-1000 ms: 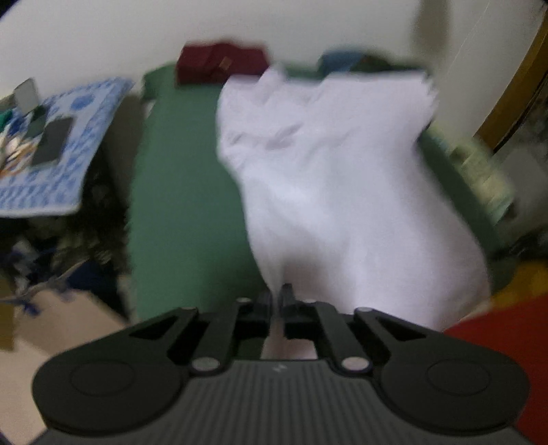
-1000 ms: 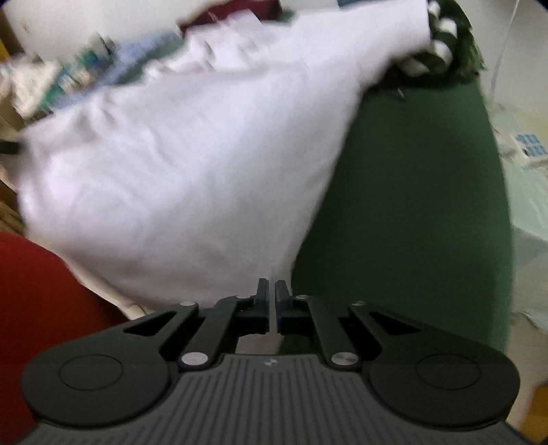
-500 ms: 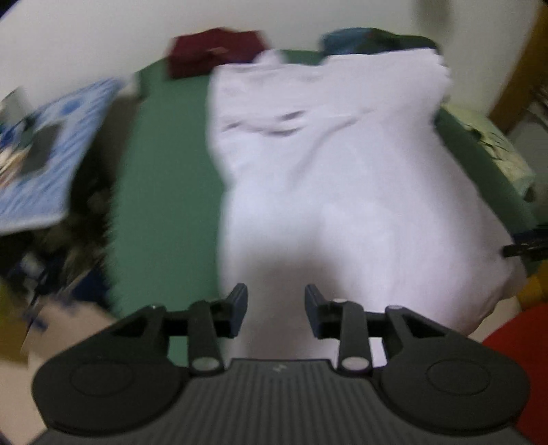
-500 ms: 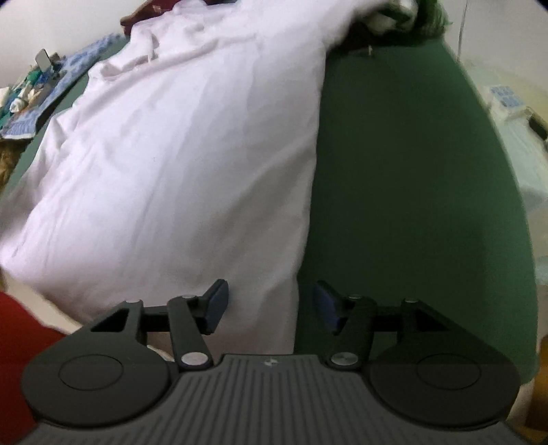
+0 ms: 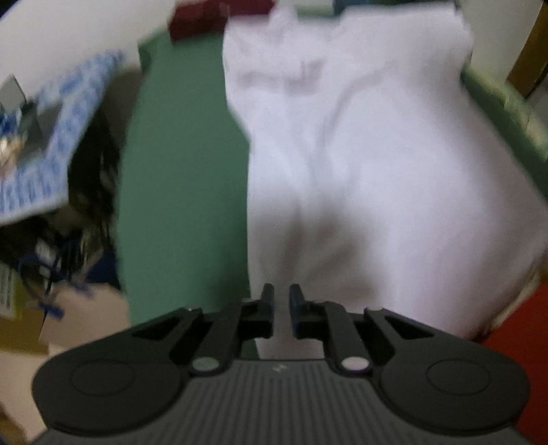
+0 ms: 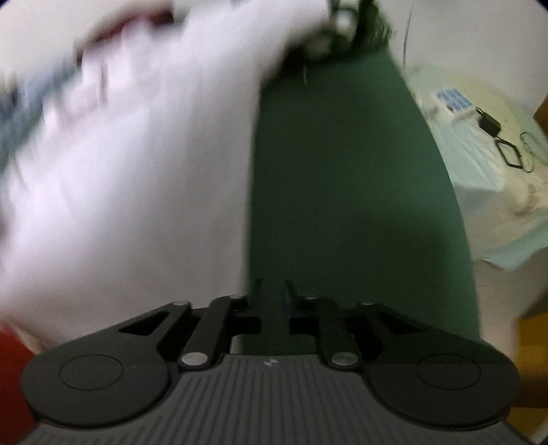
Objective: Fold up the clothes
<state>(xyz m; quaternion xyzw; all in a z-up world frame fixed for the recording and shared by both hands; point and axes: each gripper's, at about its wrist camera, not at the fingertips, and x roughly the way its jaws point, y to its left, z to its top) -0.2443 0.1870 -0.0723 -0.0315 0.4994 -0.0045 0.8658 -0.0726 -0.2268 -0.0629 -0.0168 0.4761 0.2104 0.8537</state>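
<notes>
Left wrist: the left gripper (image 5: 281, 304) is closing over the white cotton shirt's (image 5: 376, 164) hem; the right gripper (image 6: 273, 297) is closing beside it, likely missing cloth.

Shirt (image 5: 376, 164): white. Counter (image 6: 342, 191): plain green. Cloth (image 5: 58, 143): blue-and-white pattern; garment (image 5: 205, 17): dark red; both tools black.

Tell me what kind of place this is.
Probably a lived-in room at home, not a workshop. A white shirt lies on a green cloth-covered table, more clothes are piled at its far end, and glasses sit on a side surface.
</notes>
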